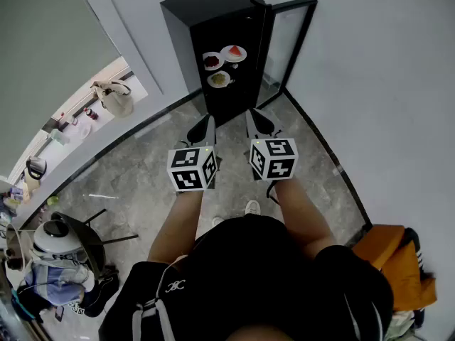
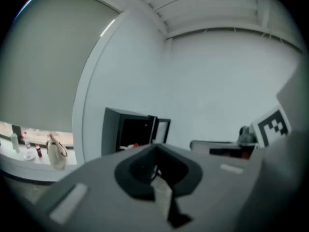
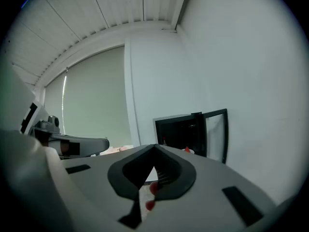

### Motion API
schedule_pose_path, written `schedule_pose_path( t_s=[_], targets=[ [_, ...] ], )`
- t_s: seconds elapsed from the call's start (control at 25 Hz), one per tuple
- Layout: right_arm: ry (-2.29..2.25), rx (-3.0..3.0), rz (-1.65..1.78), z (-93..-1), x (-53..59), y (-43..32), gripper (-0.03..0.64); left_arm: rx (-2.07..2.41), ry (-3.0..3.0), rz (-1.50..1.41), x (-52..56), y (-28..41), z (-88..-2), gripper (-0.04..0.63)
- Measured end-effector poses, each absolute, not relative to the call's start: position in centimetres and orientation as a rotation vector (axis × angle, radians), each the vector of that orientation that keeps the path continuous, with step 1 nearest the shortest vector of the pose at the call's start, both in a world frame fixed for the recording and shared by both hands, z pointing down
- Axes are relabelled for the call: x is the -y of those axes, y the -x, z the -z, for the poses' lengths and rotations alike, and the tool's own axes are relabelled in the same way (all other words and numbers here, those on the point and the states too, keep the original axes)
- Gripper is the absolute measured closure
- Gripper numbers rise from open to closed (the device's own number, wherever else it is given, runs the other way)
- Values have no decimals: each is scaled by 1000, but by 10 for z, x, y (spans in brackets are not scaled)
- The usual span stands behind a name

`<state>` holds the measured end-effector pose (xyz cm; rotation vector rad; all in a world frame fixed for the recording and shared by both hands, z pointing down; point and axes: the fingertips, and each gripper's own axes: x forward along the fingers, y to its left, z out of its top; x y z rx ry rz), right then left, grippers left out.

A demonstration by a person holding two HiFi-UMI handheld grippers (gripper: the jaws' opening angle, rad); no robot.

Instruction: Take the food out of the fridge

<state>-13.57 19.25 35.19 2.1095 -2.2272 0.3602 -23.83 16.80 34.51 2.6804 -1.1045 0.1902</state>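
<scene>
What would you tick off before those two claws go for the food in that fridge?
1. Fridge door open: ok, swung wide to the right.
2. Food visible: ok, three plates sit inside the fridge.
3. Left gripper free: ok, shut, nothing between its jaws.
4. Right gripper free: ok, shut and empty.
5. Jaws opened for grasping: not ok, both closed.
6. Plates within reach: not ok, both grippers hang short of the fridge.

Food [image 1: 233, 52] in fridge [image 1: 188, 34] too small to ID; in gripper views fridge btm hidden behind jaws.
</scene>
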Motion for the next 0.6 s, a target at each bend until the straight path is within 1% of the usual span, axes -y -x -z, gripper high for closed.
schedule_pose_path(
  t_s=[0.28, 0.6],
  targets=[
    [-2116, 2279, -375, -353, -194, 122, 620, 1103, -2664, -205, -165, 220, -351, 598],
    [-2102, 2287, -381, -357, -192, 87, 620, 1122, -2660, -216, -159, 183, -353, 598]
  ],
)
